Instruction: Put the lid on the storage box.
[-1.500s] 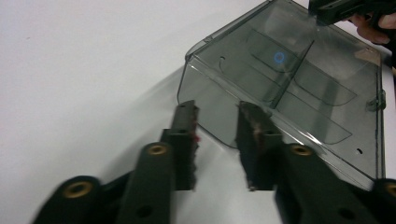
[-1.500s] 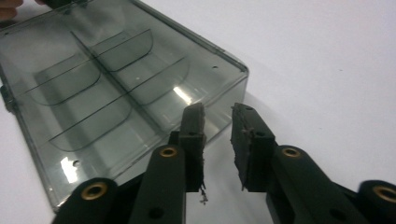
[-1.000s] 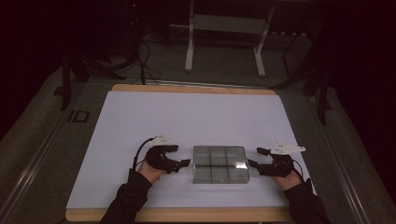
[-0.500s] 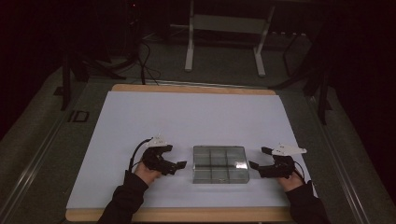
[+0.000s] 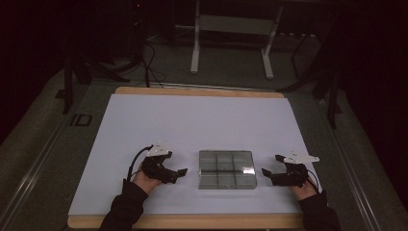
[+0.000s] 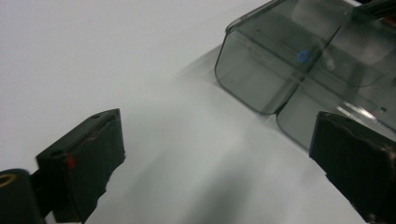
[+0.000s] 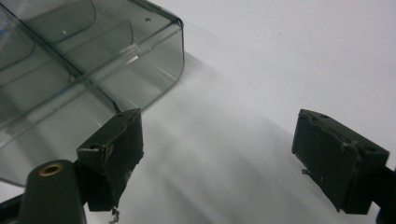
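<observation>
Grippers low at table's point(image 5: 202, 120) near edge, one each side of clear compartment box point(image 5: 226, 169). Left gripper point(image 5: 179, 172) jaws spread wide, empty, just beside box's left wall. Right gripper point(image 5: 267, 173) jaws also apart, empty, near its right wall. Box sits on white surface between them, untouched. Beyond: bare white sheet.

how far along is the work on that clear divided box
Barely begun. The clear box sits on the white table cover, untouched. The left gripper and right gripper flank it with jaws open and holding nothing. Grasping and handling it is all left.
</observation>
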Demonstrator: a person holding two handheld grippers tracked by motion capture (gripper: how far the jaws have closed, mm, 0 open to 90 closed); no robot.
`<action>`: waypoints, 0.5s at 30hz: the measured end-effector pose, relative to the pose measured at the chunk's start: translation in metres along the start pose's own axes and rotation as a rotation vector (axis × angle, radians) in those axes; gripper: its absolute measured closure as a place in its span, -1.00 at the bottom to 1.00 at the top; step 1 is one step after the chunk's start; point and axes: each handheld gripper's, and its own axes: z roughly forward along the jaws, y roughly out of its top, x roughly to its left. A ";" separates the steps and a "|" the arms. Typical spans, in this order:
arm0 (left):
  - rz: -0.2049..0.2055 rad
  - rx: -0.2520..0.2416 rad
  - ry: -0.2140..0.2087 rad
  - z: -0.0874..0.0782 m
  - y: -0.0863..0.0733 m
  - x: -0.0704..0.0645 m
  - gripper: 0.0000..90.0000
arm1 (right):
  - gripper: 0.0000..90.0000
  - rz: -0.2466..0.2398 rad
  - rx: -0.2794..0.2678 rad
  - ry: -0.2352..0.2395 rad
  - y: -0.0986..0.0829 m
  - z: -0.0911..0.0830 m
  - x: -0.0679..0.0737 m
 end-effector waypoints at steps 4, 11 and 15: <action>-0.015 0.006 0.000 -0.002 -0.005 0.001 -0.92 | -0.64 0.012 0.009 -0.016 -0.006 -0.002 -0.003; -0.014 0.005 0.028 -0.008 -0.012 0.003 -0.92 | -0.64 0.015 0.021 -0.045 -0.012 -0.008 -0.005; -0.025 0.003 0.033 -0.012 -0.016 0.003 -0.92 | -0.64 0.016 0.027 -0.057 -0.016 -0.010 -0.005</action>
